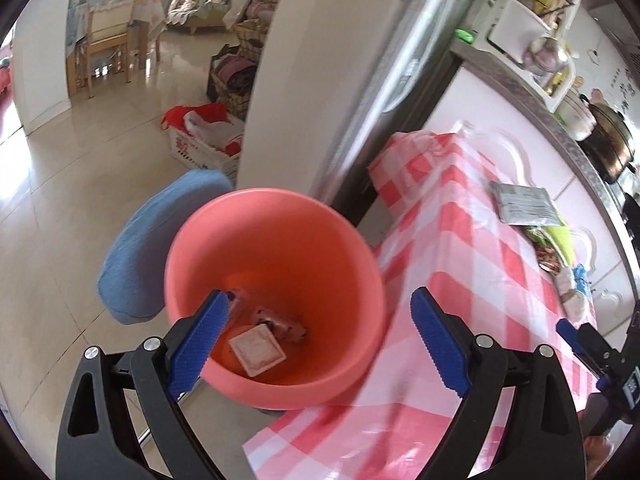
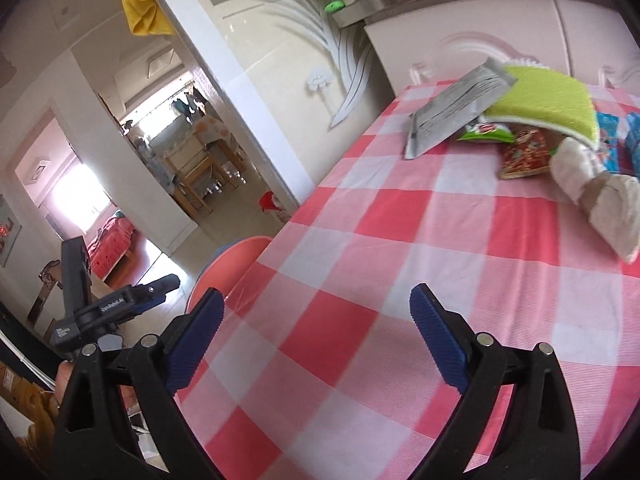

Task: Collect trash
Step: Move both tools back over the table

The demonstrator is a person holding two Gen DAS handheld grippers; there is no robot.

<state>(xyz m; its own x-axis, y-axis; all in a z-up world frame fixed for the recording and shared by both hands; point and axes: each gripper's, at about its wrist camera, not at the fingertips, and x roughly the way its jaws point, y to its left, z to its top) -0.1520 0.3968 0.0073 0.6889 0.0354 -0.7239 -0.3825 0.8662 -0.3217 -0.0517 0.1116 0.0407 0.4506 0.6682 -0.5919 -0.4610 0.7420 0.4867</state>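
A pink bin [image 1: 276, 280] stands beside the checked table [image 1: 460, 280], with a white packet [image 1: 258, 350] and other wrappers inside. My left gripper [image 1: 320, 324] is open and empty above the bin's mouth. My right gripper [image 2: 316, 320] is open and empty over the table's near part [image 2: 360, 280]. Trash lies at the table's far right: a silver pouch [image 2: 456, 108], a green sponge [image 2: 548, 104], a red wrapper [image 2: 524, 154], a crumpled tissue [image 2: 600, 196] and blue wrappers [image 2: 616, 136]. The pile also shows in the left wrist view [image 1: 528, 204]. The bin's rim shows in the right wrist view [image 2: 228, 268].
A blue cushioned stool [image 1: 152, 248] stands left of the bin. A white wall edge [image 1: 288, 80] and a white cabinet [image 2: 500, 28] with a counter border the table. A basket with bags [image 1: 208, 140] sits on the tiled floor.
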